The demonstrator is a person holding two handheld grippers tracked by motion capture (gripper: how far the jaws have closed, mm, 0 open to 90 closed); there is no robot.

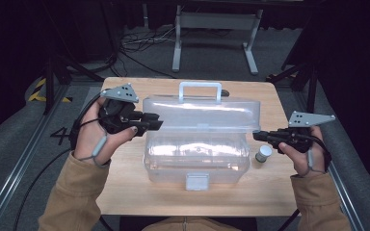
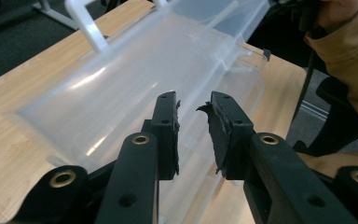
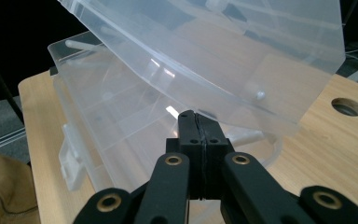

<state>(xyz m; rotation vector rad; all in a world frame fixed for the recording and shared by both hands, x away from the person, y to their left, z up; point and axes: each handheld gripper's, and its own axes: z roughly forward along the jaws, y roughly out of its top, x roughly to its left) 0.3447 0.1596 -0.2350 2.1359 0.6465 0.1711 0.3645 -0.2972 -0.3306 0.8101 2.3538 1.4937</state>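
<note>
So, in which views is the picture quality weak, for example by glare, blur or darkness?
High view: soft overall, dark surroundings, pale glare on the clear box. Left gripper view: left gripper sharp, a bright streak on the lid, far background blurred. Right gripper view: right gripper sharp, small glints on the plastic, black at upper left.

High view looks down; both gripper views closely face the shared clear box (image 1: 197,144).
</note>
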